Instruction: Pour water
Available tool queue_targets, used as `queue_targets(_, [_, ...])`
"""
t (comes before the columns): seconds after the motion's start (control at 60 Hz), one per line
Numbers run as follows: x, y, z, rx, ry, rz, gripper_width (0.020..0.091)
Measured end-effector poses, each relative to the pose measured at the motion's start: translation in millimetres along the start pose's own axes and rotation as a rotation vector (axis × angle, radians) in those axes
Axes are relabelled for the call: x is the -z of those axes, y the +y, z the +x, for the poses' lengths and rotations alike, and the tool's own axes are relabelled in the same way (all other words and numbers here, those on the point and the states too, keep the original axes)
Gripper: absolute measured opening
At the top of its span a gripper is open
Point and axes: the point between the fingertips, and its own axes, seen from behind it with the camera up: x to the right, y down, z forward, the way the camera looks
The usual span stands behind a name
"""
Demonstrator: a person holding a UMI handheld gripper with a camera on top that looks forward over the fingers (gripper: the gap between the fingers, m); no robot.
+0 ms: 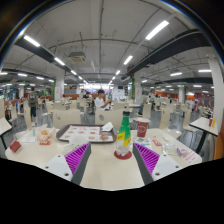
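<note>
A green bottle with a pale label stands upright on a red coaster on the beige table. It stands between the tips of my gripper, nearer the right finger, with a gap at each side. The purple pads face each other wide apart, so the gripper is open and holds nothing. A red cup stands just beyond the bottle to its right.
A grey tray with white items lies beyond the left finger. Small red-and-yellow packages sit further left. Papers lie at the right. A seated person and several tables fill the hall behind.
</note>
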Motion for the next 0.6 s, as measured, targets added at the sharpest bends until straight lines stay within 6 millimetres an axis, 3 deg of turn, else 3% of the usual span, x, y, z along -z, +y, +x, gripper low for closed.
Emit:
queue_targets(0.133, [70.6,4.2,-52.7,0.050,-0.025,0.003,0.0855])
queue_targets(0.233, [107.1,5.6,-93.6,0.112,-0.038,0.017,0.0854])
queue_targets(0.483, [146.3,18.8,-198.3,0.159,-0.158,0.038,0.0846])
queue_targets(0.6, [148.5,33.3,-222.2,0.149,-0.199,0.008,0.0844])
